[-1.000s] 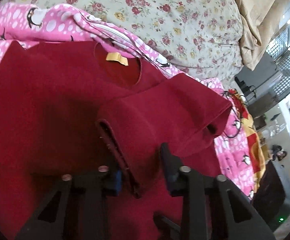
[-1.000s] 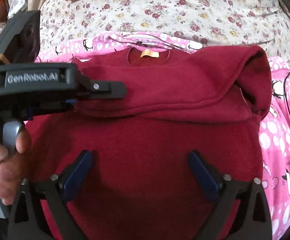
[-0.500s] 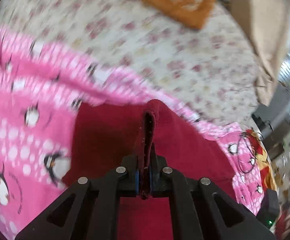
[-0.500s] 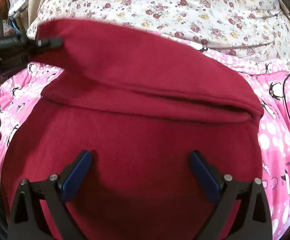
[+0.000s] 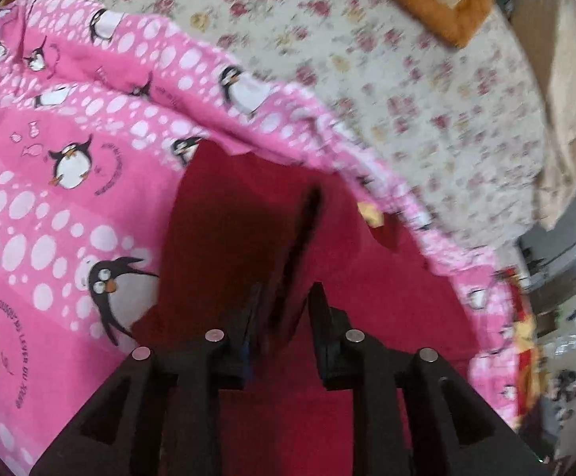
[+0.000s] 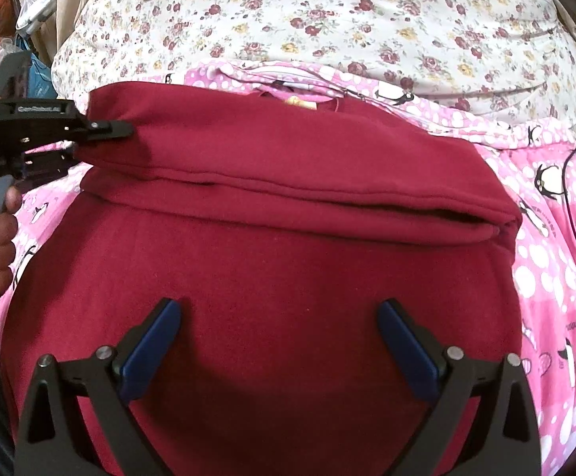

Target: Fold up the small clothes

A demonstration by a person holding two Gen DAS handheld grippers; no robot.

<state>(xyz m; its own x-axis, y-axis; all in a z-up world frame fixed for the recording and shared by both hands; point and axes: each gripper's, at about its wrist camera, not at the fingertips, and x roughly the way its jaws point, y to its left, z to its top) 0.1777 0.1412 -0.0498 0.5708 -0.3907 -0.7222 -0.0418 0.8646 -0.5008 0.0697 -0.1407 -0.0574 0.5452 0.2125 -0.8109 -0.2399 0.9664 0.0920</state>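
Pink blanket [image 6: 557,309] carries a red sweater [image 6: 272,317]; left gripper [image 5: 284,309] fingers part around its fold, right gripper [image 6: 280,341] fingers wide.

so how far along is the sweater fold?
Done: a sleeve band is folded across the red sweater, with a crease at mid-chest. In hand: the left gripper is at the band's left end; in its own view the jaws look slightly parted around the cloth edge, so the grip is unclear. The right gripper hovers open over the lower body. Left: folding the body up.
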